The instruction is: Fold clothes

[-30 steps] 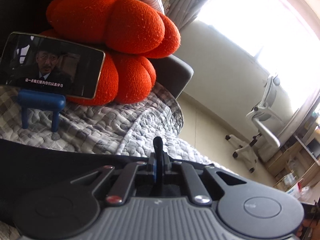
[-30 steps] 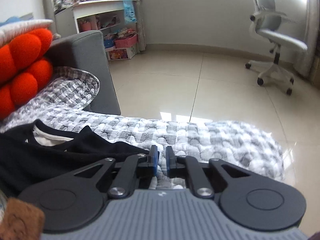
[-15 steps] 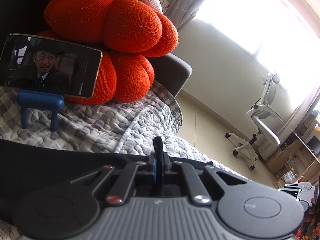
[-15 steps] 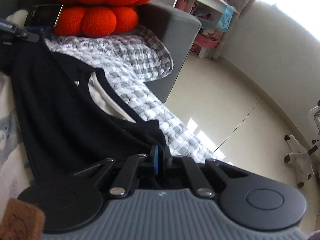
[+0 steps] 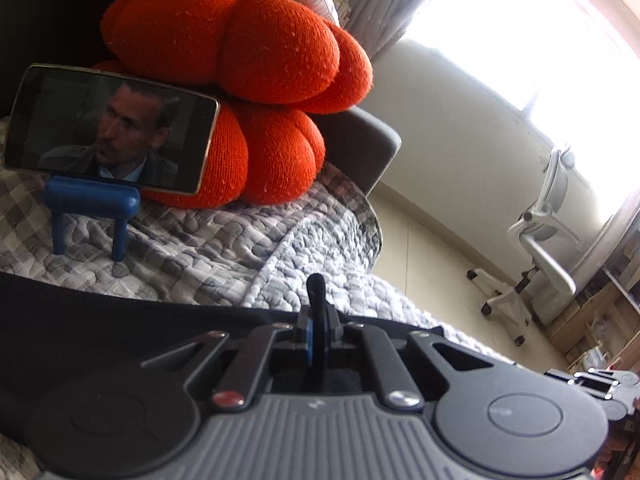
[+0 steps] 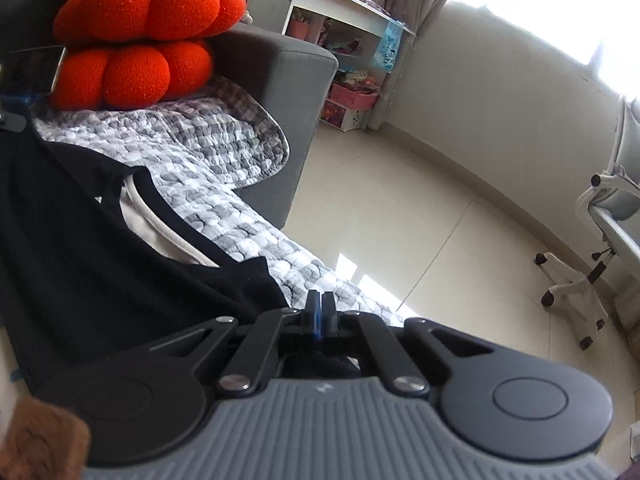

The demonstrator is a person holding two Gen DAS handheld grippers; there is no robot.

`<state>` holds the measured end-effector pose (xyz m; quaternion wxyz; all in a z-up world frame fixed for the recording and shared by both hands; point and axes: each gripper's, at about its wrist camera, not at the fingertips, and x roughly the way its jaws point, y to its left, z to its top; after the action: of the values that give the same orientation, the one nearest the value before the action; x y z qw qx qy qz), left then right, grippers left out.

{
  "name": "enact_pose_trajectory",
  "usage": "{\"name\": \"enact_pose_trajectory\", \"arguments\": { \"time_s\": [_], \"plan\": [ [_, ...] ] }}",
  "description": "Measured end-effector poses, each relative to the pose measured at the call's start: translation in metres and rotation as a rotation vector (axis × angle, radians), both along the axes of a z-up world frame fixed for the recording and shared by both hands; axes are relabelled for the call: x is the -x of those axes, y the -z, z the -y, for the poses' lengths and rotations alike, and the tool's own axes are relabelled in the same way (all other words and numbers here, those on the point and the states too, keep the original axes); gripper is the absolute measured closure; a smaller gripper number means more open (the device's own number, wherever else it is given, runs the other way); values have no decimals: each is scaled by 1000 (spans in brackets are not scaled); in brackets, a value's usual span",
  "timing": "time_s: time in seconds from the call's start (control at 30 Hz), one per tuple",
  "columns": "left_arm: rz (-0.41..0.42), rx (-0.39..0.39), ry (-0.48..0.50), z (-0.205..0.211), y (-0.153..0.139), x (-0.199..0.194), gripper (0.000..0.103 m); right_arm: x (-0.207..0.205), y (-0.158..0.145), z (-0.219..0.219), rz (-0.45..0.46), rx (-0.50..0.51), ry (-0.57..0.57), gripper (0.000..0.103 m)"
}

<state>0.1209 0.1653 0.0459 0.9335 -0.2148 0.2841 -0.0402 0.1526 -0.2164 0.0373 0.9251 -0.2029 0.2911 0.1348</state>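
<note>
Now the right gripper (image 6: 319,312), open a second ago, pinches the shirt (image 6: 100,264); the left gripper (image 5: 318,316) stays clamped on it too, ready for a two-handed fold.

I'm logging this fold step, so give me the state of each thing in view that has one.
Left gripper: shut on the black garment.
Right gripper: shut on the black garment.
Black garment with pale lining: unfolded, stretched between both grippers over the grey checked quilt.
Phone in landscape: screen on, propped on a blue stand.
Orange pumpkin cushions: stacked.
</note>
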Motion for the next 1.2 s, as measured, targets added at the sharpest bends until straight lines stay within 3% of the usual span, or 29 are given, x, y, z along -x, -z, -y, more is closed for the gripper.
{"name": "enact_pose_trajectory", "arguments": {
  "time_s": [0.03,0.07,0.17,0.23,0.27,0.3,0.4,0.57,0.67,0.8,0.93,1.03,1.07,1.1,1.2],
  "plan": [
    [-18,-13,8,3,3,-3,98,1,3,-1,-6,33,11,103],
    [-35,-17,12,3,6,-5,98,8,0,4,-27,-7,29,103],
    [-59,15,1,-5,11,-7,98,32,-8,21,-97,-151,82,87],
    [-65,76,-18,-16,12,-6,98,48,-14,32,-144,-247,118,68],
    [-65,106,-31,-22,12,-5,98,56,-17,38,-167,-295,136,52],
    [-65,136,-43,-27,12,-4,98,64,-20,44,-191,-344,154,46],
    [-72,202,-67,-38,15,-1,98,87,-28,61,-260,-488,207,46],
    [-67,204,-44,-35,10,2,98,127,-43,89,-376,-729,296,46],
    [-82,179,-13,-25,9,2,97,140,-31,88,-346,-723,321,46],
    [-92,132,19,-12,7,4,97,145,-25,78,-245,-657,309,62],
    [-80,100,51,-2,3,6,97,142,-20,66,-208,-582,275,62],
    [-82,77,66,5,2,6,97,135,-11,53,-190,-445,286,62],
    [-86,72,69,7,3,5,97,132,-9,49,-184,-398,290,67],
    [-90,68,74,8,4,5,97,130,-6,45,-177,-351,294,94],
    [-90,50,97,14,2,6,97,128,-1,53,-184,-382,333,96]
  ]
}}
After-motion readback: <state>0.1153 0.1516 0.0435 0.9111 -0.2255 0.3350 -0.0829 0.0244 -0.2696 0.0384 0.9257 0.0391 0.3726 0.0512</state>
